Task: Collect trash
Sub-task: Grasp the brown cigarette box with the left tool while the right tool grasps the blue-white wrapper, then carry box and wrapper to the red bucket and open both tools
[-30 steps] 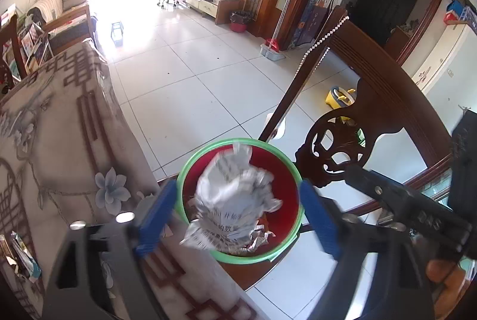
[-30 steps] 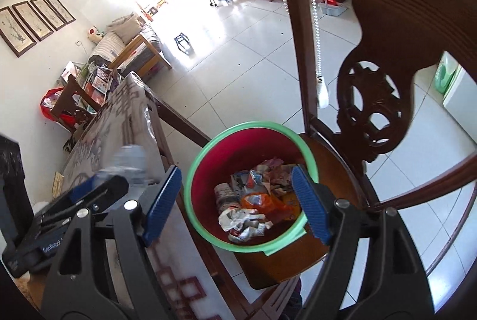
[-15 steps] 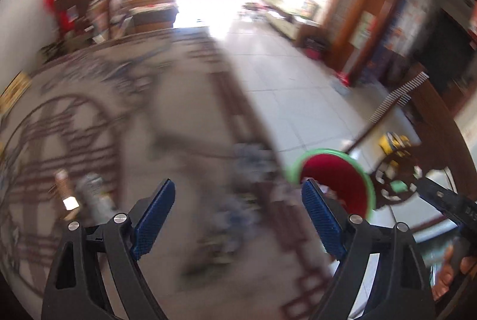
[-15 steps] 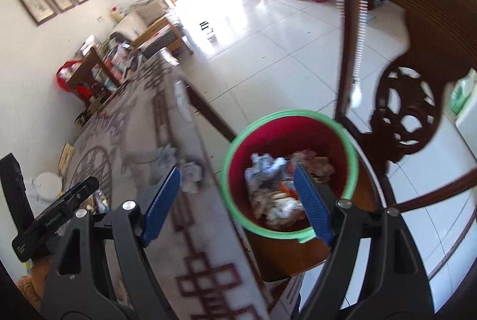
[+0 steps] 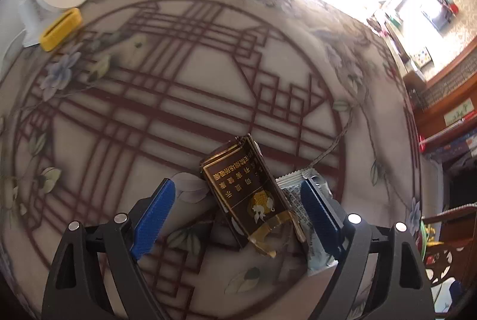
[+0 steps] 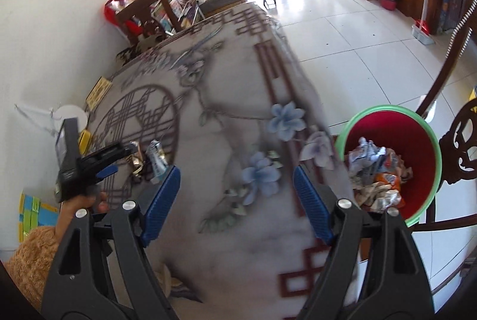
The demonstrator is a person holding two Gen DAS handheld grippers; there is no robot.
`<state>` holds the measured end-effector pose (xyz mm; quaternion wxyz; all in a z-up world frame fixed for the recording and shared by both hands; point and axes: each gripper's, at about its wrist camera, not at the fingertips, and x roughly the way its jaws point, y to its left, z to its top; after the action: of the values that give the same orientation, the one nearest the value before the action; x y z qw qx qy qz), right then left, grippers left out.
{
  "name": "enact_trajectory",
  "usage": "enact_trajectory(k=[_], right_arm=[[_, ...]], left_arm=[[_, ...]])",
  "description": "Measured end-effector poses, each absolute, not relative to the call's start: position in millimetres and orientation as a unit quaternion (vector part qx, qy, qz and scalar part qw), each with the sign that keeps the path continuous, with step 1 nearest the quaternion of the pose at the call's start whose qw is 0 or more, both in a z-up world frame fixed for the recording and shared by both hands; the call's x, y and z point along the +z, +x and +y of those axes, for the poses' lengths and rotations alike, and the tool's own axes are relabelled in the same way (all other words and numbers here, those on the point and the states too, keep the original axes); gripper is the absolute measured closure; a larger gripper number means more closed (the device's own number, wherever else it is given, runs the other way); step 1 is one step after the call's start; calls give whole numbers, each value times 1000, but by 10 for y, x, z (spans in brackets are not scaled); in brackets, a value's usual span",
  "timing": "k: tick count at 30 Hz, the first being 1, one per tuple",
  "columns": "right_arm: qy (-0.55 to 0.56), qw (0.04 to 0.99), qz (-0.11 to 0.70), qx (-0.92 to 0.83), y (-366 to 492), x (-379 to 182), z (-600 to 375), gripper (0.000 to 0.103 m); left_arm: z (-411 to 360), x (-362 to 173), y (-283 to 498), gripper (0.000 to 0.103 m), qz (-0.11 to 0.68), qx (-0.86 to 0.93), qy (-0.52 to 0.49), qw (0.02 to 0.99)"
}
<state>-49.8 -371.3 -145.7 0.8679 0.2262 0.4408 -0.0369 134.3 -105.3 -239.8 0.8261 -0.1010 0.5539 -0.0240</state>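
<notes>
Left hand-held gripper (image 5: pixel 237 212) hangs released over the patterned cloth-covered surface (image 5: pixel 184 99), its blue pads spread wide and touching nothing. Between them, a little nearer the right pad, lies a flattened dark brown cardboard cigarette box with gold print (image 5: pixel 246 191), its lid end torn open and a strip of gold foil curling from the near end. Just beside it, partly under the right pad, lies a crinkled silver foil snack wrapper (image 5: pixel 293 196).

The box looks light and fairly stiff along its long edges but crushable across its broad faces; a pinch across the narrow width, at mid-length, should hold it best, since the loose foil end would likely tear or slip. The wrapper is probably thin, slick and limp, and could be dragged along if the right pad closes over it.

Right hand-held gripper (image 6: pixel 237 200) is also released and empty, poised over the cloth's blue flower print, with the green-rimmed red plastic bin (image 6: pixel 429 129) of crumpled paper and wrappers off to its right.

A second ago both grippers pointed down into that bin, and a crumpled paper wad was dropping between the left pads. Since then the left one has swung across to the surface and rolled over the box; the right has drifted off the bin toward the cloth.
</notes>
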Motion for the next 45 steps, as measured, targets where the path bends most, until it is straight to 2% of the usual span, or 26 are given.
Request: enact_trajectory(k=[3,4,5,7,10,20,26,29,31,35,36,37,40,45], right_arm=[[208,870,446,-35,-392,-1418,-3473,26],[202,870,449,-33,-340,-1413,-3383,26],[197,870,451,-31,-293,-1412,-3311,26],[185,869,458,-26,-173,-1435,-3137,26],[165,865,475,-14,39,-1526,-2876,26],[80,827,556,27,890,-2245,-2073,26],[64,813,579,20,1040,-2516,-1896,27],[56,814,578,14,1057,-2536,-1839,38],[43,816,576,13,1067,-2516,-1781,70],[54,816,575,16,1032,-2458,-1750,79],[61,818,572,17,1012,-2418,-1746,80],[72,819,568,20,985,-2380,-1734,81],[84,829,552,29,879,-2211,-1670,81],[97,847,520,43,734,-1906,-1564,81]], left_arm=[[-1053,-2508,1372,33,559,-39,-87,824],[-1058,-2508,1365,44,557,-44,-78,826],[-1060,-2507,1352,47,555,-53,-68,828],[-973,-2524,1352,60,553,-77,-77,826],[-771,-2462,1266,67,550,-100,-83,825],[349,-2248,1050,66,528,-96,-32,843],[778,-2325,1021,57,529,-75,-26,845],[865,-2373,1047,55,532,-70,-34,843],[868,-2396,1071,48,532,-67,-32,843],[883,-2439,1083,47,533,-64,-36,843],[885,-2451,1081,50,534,-64,-37,843],[893,-2466,1078,64,536,-61,-36,841],[919,-2449,1059,68,535,-62,-43,842],[867,-2299,1029,69,520,-72,-45,850]])
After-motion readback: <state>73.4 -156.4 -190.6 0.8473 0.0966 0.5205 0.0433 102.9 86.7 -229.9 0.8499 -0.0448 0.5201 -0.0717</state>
